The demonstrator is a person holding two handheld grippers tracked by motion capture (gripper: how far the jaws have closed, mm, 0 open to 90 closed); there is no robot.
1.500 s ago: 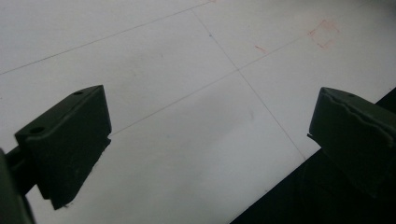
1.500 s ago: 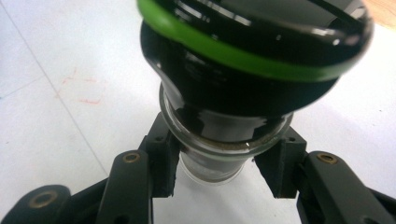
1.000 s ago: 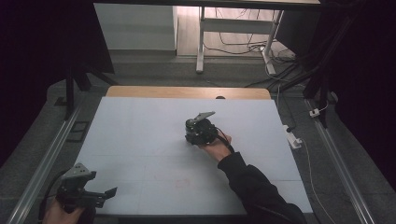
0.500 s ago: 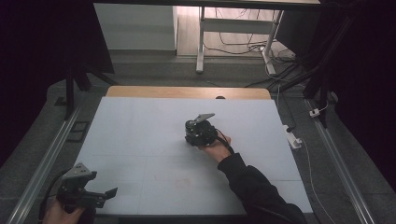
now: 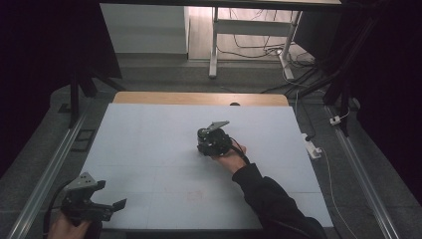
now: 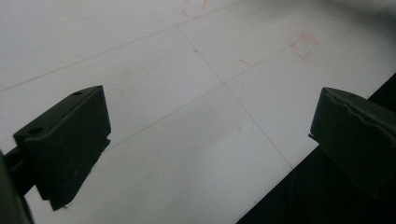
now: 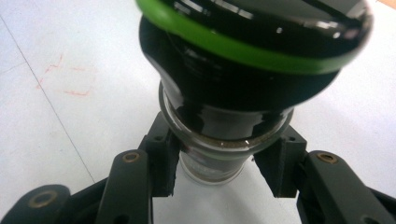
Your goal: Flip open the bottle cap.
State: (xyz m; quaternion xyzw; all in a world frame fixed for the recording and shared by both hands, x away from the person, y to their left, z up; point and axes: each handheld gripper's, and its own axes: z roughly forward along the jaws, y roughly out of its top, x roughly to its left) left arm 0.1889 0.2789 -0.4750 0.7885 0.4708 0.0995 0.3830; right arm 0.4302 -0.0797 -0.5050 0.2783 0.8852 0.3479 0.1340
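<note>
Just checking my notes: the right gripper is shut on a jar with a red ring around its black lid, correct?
Not quite. The ring is green, not red, as the right gripper view shows. The right gripper is indeed shut on the jar below its black lid.

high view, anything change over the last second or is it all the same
Nothing visibly changed. The right gripper stays near the middle of the white table, shut on the dark jar with the green-ringed black lid. The left gripper keeps its place at the near left corner, jaws open with nothing between them.
</note>
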